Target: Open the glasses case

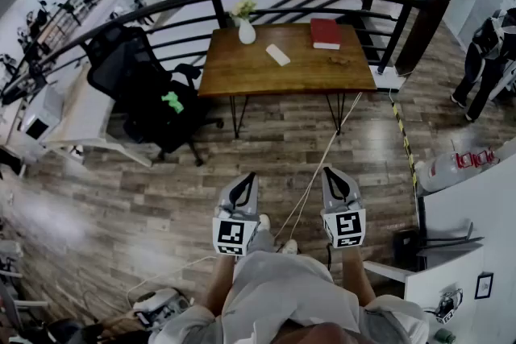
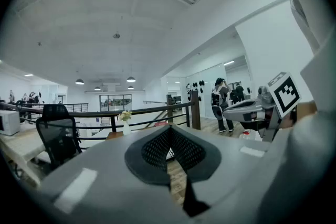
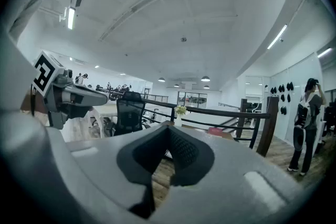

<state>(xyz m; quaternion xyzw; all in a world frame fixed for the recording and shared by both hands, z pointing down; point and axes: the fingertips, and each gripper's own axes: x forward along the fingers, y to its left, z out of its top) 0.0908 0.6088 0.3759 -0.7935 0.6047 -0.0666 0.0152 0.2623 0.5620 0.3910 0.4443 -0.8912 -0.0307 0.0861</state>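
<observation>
glasses case, apparently the white oblong, flat on the wooden table between vase and red book, well apart from both grippers.
approach stage, by the look of it: left gripper and right gripper side by side over the floor, jaws of each closed on nothing. next, probably: walking up to the table, parting the jaws, steadying the base, lifting the lid.

Red book, white glasses case, brown table
</observation>
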